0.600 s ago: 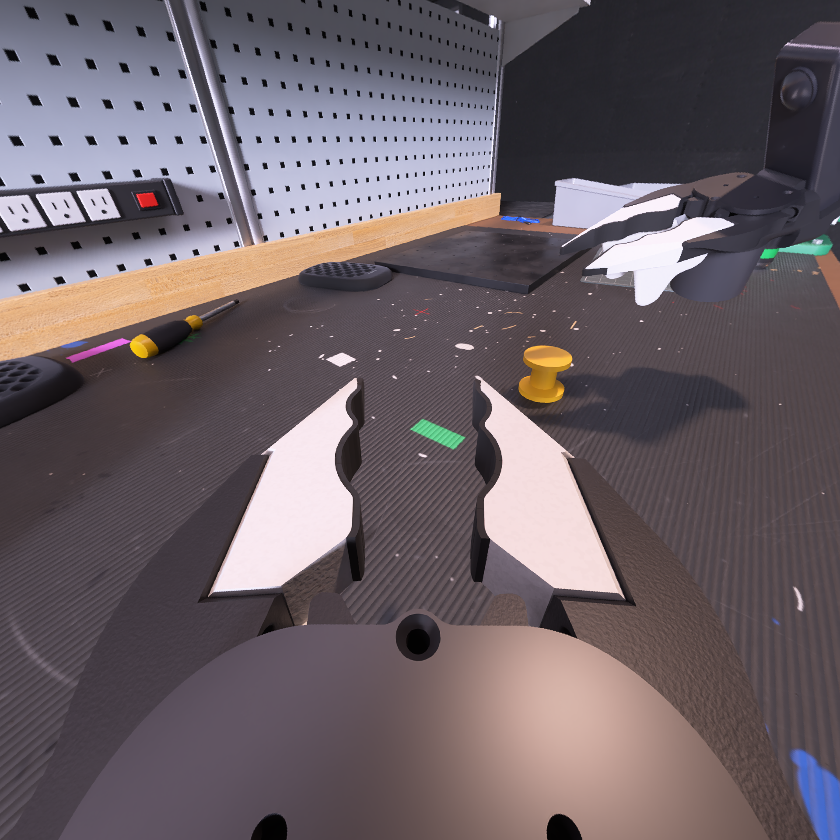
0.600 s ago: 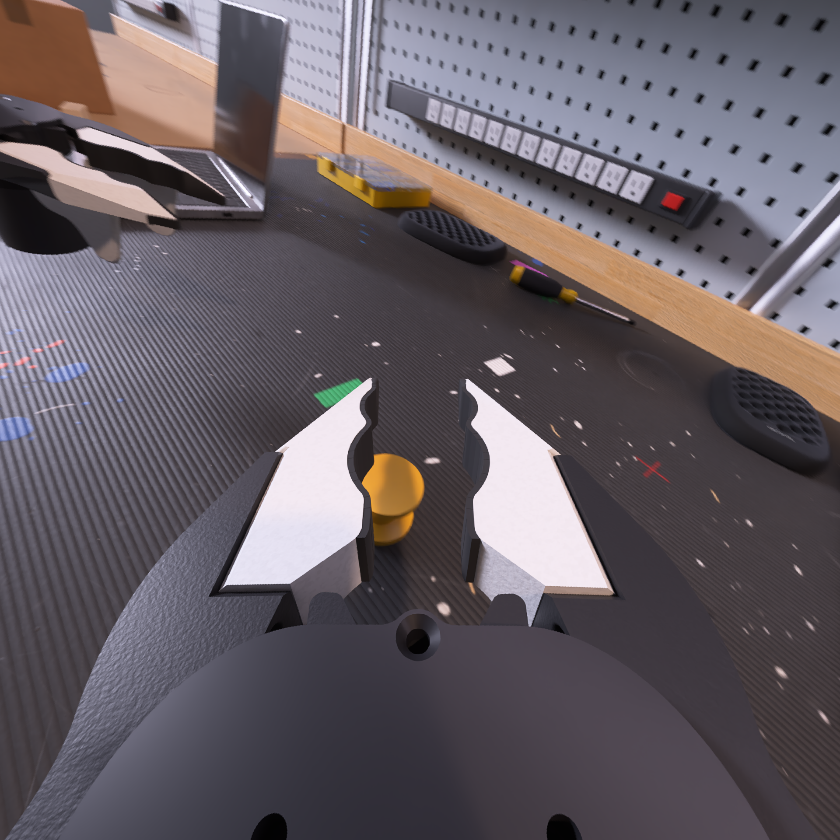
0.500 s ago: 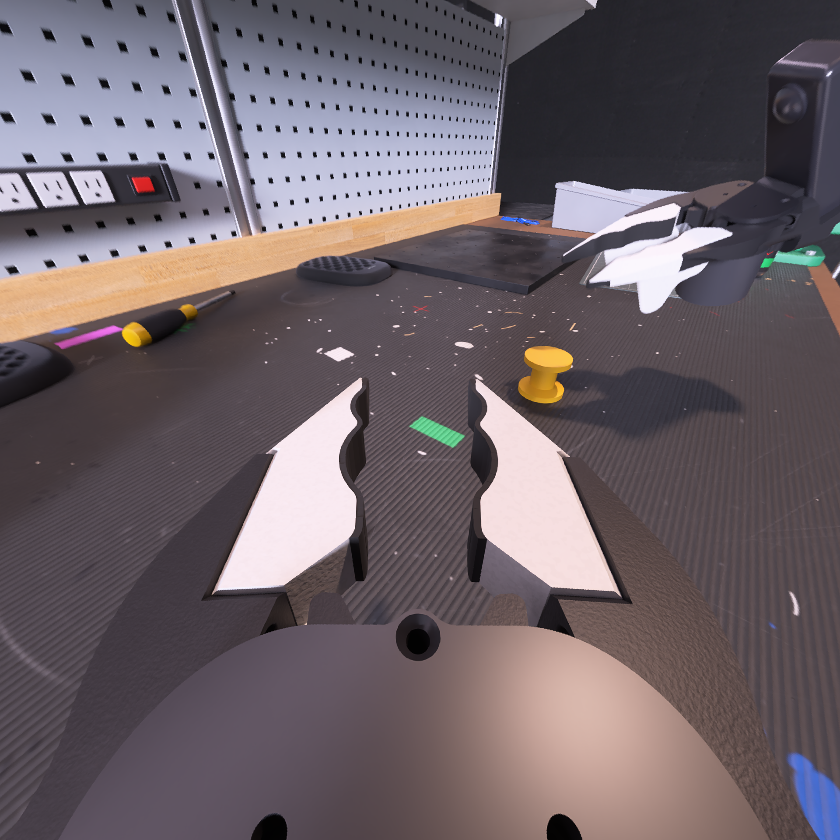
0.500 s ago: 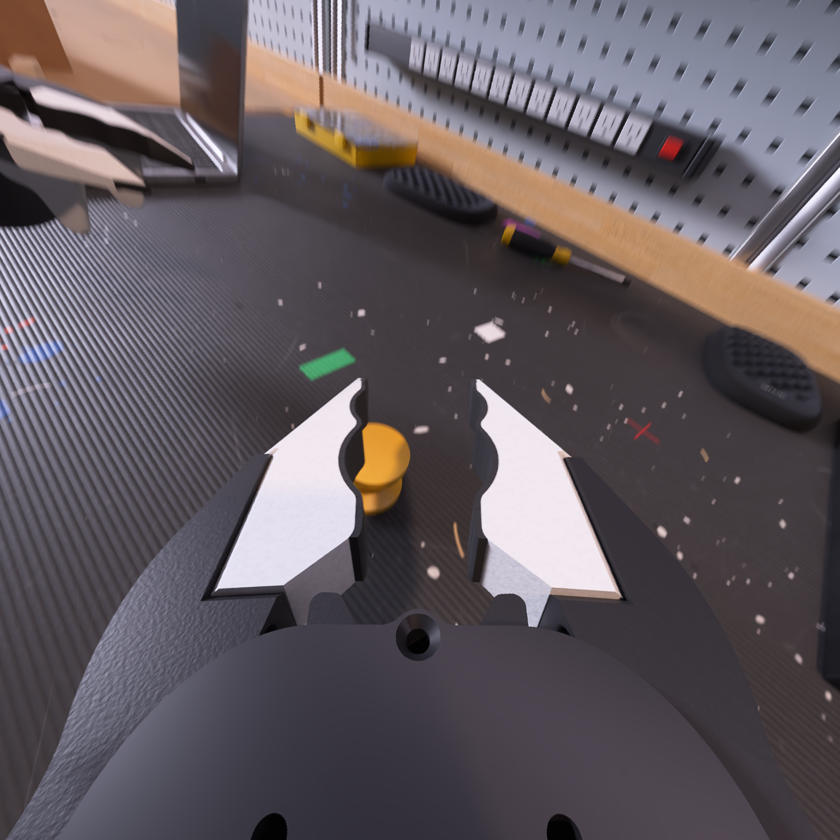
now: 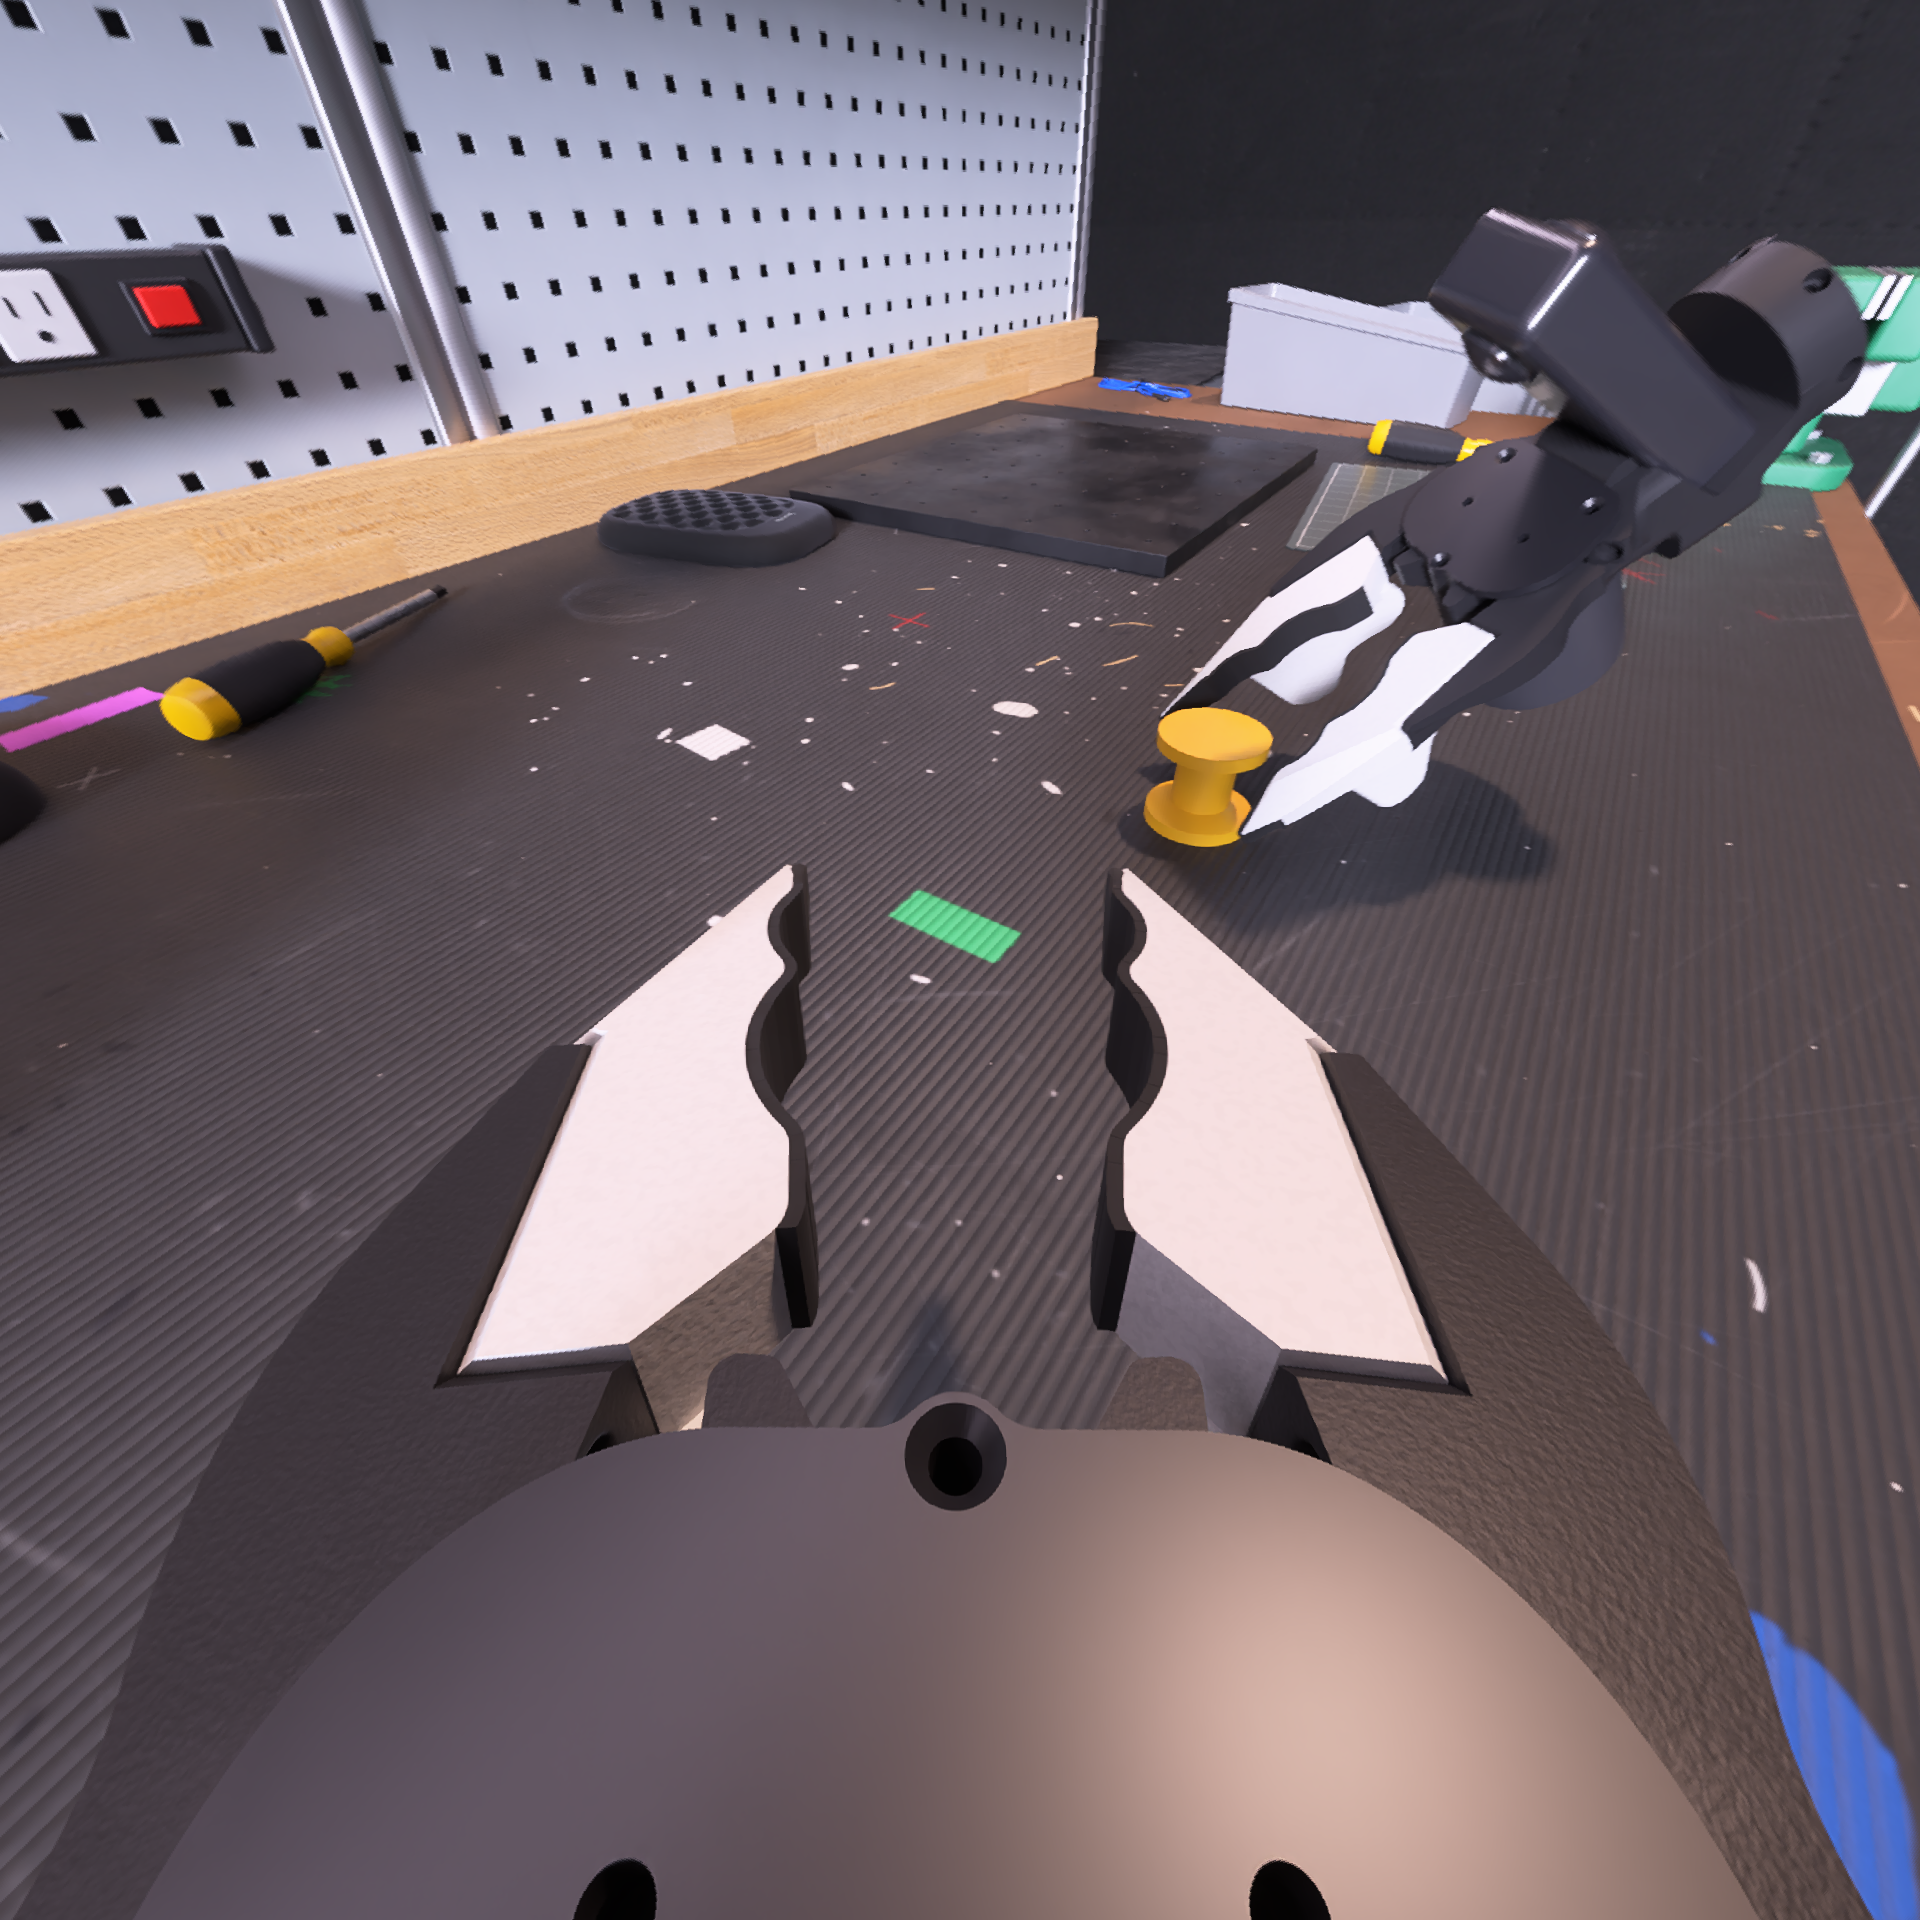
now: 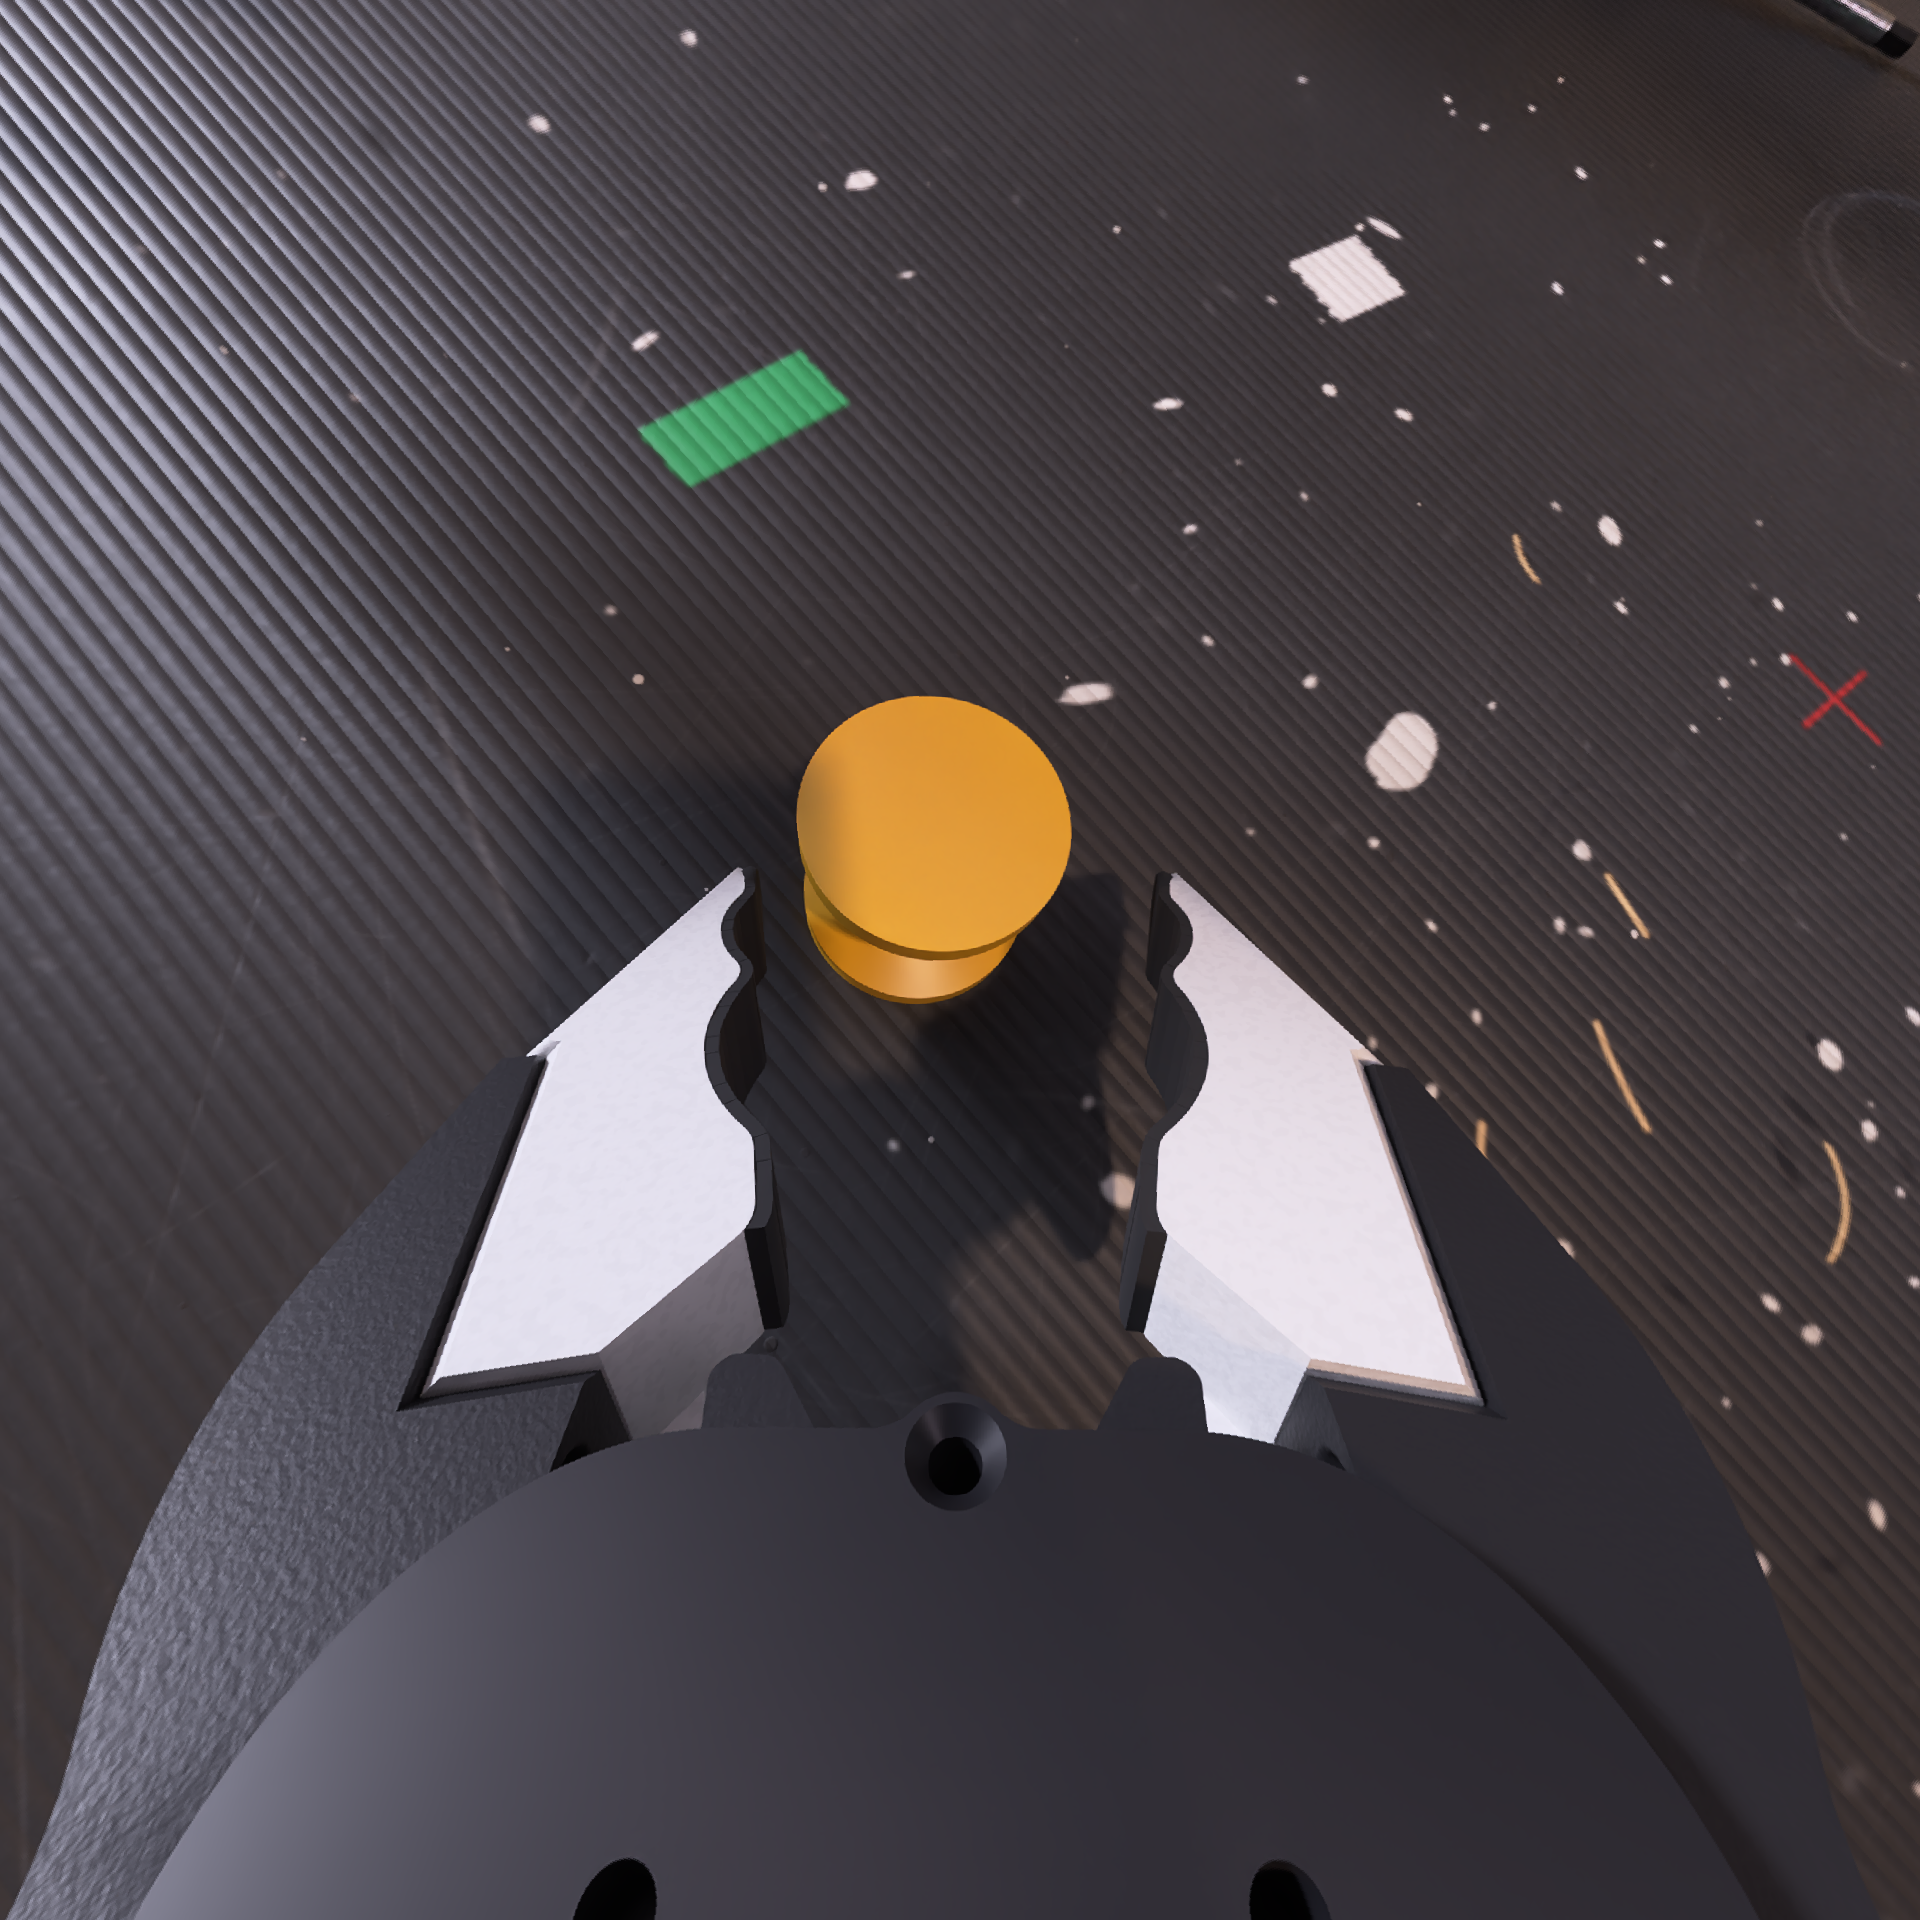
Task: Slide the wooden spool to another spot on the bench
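Dark ribbed surface [image 6: 312,727] carries your small yellow wooden spool [image 6: 930,831], axis upright, mid-surface. Your right claw [image 6: 956,883] gapes just behind it, tilted down; your left claw [image 5: 954,883] hangs apart, empty.

**Bench surface and the items resting on it**

The bench [image 5: 312,1039] is covered by a dark ribbed mat, flecked with pale chips and tan shavings. An orange wooden spool [image 5: 1203,774] stands upright right of centre — near a flat green patch [image 5: 956,925] and a white square patch [image 5: 713,742]. At far left lie a yellow-and-black screwdriver [image 5: 270,670] and a magenta strip [image 5: 83,717]. Farther back sit a dark perforated oval pad [image 5: 717,525] and a black slab [image 5: 1070,483]; beyond them, a grey bin [image 5: 1340,353] — far right. A red cross mark [image 6: 1837,702] lies right of the spool.
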`<act>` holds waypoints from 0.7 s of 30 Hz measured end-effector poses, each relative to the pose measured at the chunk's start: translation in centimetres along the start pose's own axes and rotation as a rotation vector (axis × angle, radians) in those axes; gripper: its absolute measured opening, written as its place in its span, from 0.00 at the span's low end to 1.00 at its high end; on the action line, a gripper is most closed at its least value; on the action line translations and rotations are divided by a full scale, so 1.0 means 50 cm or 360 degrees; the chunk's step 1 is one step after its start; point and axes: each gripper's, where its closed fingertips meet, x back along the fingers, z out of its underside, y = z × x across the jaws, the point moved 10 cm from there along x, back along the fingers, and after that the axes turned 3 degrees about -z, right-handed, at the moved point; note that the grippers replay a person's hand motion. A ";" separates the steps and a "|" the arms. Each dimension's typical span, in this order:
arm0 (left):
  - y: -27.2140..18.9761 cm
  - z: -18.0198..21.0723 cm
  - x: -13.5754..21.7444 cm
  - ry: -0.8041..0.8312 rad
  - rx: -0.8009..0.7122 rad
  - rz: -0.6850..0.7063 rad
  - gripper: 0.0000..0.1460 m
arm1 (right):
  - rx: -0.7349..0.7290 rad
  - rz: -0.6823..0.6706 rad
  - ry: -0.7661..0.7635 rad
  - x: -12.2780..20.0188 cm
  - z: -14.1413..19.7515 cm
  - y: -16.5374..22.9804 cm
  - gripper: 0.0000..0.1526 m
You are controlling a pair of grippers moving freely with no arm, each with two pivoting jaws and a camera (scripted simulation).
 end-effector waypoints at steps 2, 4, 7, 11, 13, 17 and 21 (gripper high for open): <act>-0.003 -0.002 0.000 0.0009 0.0012 0.0022 0.42 | 0.0029 0.0012 0.0018 -0.006 0.000 0.002 0.48; -0.006 -0.003 0.000 0.0014 0.0010 0.0037 0.43 | 0.0035 -0.0004 0.0026 -0.010 -0.001 0.002 0.44; -0.009 -0.005 0.003 0.0010 -0.0008 0.0044 0.43 | 0.0049 -0.0054 0.0023 -0.014 -0.003 0.002 0.38; -0.013 -0.007 0.004 0.0021 -0.0047 0.0047 0.43 | 0.0128 -0.0085 0.0017 -0.015 -0.006 0.002 0.34; -0.014 -0.007 0.004 0.0028 -0.0053 0.0054 0.43 | 0.0171 -0.0137 0.0015 -0.016 -0.008 0.001 0.33; -0.020 -0.006 0.002 0.0053 -0.0018 0.0089 0.42 | 0.0273 -0.0320 0.0015 -0.027 -0.021 -0.002 0.33; -0.025 -0.002 -0.001 0.0102 0.0006 0.0128 0.39 | 0.0478 -0.0629 0.0003 -0.059 -0.052 0.001 0.33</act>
